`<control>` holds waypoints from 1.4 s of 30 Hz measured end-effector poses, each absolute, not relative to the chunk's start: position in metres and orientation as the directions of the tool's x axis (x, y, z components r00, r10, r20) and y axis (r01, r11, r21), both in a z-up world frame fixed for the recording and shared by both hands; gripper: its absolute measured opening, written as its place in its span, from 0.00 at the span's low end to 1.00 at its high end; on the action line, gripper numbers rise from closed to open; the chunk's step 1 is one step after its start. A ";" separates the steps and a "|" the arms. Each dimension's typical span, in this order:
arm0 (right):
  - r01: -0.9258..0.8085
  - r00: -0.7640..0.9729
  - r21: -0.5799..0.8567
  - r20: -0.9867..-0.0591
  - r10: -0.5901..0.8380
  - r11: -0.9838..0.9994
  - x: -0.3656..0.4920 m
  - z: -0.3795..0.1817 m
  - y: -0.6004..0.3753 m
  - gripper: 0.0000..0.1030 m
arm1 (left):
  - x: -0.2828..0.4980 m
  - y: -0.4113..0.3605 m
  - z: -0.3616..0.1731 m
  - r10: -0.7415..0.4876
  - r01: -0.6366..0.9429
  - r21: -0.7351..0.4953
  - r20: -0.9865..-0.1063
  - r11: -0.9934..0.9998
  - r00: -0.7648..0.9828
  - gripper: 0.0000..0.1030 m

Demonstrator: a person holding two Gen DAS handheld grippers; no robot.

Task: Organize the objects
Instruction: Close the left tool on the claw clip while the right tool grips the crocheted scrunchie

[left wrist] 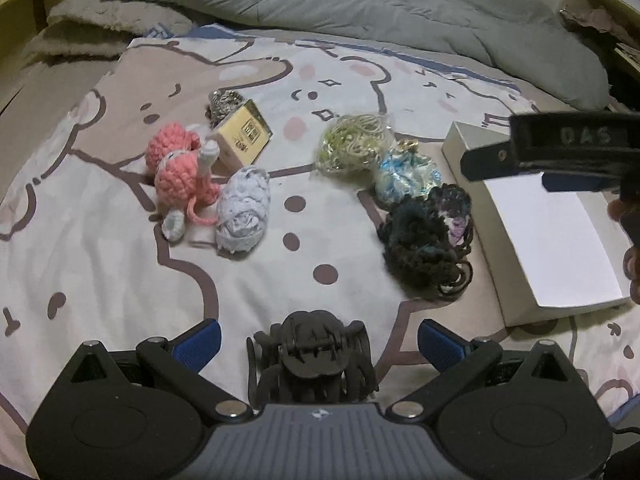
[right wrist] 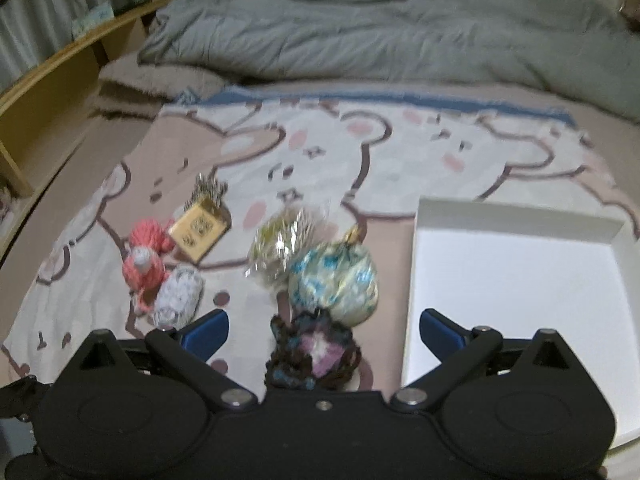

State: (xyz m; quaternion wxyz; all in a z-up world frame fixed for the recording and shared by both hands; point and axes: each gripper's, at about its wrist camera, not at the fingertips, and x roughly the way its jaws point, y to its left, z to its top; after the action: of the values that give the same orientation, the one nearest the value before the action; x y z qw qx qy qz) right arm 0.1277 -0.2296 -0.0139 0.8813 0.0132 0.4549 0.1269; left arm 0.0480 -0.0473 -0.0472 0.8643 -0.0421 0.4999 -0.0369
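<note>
Both tools gape wide and hold nothing: the left tool (left wrist: 319, 342) hangs over a black claw hair clip (left wrist: 314, 354) lying on the bear-print blanket (left wrist: 100, 272), the clip between its fingers but untouched. The right tool (right wrist: 324, 334) hovers above the dark scrunchie pile (right wrist: 312, 354). From that pile, the white box (right wrist: 512, 280) lies at three o'clock and the pink crocheted toy (right wrist: 144, 264) at ten.

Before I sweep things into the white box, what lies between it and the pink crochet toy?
In the right wrist view, the gold-green bag, the blue-patterned pouch and the dark scrunchies lie between the pink crochet toy and the white box.
</note>
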 end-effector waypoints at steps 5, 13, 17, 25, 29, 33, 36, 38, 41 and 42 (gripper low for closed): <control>-0.256 0.467 0.151 -0.845 0.259 0.955 0.138 -0.034 -0.222 0.83 | 0.049 -0.043 -0.053 -0.121 -0.006 -0.142 -0.864 0.990 0.488 0.97; -0.235 0.331 0.184 -0.908 0.257 0.954 0.153 -0.065 -0.214 0.77 | 0.057 -0.041 -0.064 -0.145 0.005 -0.160 -0.880 0.987 0.453 0.73; -0.242 0.311 0.168 -0.919 0.241 0.956 0.157 -0.073 -0.209 0.76 | 0.060 -0.040 -0.069 -0.154 0.008 -0.166 -0.891 0.986 0.427 0.66; -0.242 0.303 0.133 -0.931 0.205 0.961 0.163 -0.088 -0.200 0.58 | 0.061 -0.032 -0.069 -0.151 -0.018 -0.176 -0.891 0.984 0.428 0.52; -0.259 0.314 0.124 -0.927 0.204 0.958 0.162 -0.089 -0.197 0.49 | 0.059 -0.033 -0.064 -0.161 0.008 -0.176 -0.880 0.984 0.448 0.43; -0.273 0.334 0.117 -0.919 0.208 0.955 0.157 -0.082 -0.196 0.41 | 0.057 -0.034 -0.062 -0.163 0.028 -0.169 -0.876 0.985 0.455 0.41; -0.278 0.341 0.120 -0.915 0.215 0.953 0.154 -0.077 -0.197 0.37 | 0.056 -0.033 -0.060 -0.170 0.037 -0.173 -0.869 0.984 0.464 0.41; -0.277 0.346 0.126 -0.912 0.221 0.953 0.151 -0.074 -0.198 0.33 | 0.054 -0.032 -0.057 -0.170 0.039 -0.173 -0.864 0.984 0.474 0.41; -0.276 0.361 0.136 -0.903 0.234 0.951 0.147 -0.066 -0.199 0.32 | 0.052 -0.032 -0.052 -0.170 0.040 -0.172 -0.854 0.984 0.492 0.41; -0.276 0.368 0.137 -0.899 0.236 0.951 0.144 -0.064 -0.200 0.32 | 0.052 -0.032 -0.050 -0.170 0.039 -0.173 -0.851 0.984 0.497 0.41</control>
State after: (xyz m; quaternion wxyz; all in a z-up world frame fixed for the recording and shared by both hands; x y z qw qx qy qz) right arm 0.1444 -0.1998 -0.0639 0.8268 -0.0185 0.5405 0.1550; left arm 0.0515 -0.0320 -0.0497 0.8627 -0.0655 0.4977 -0.0605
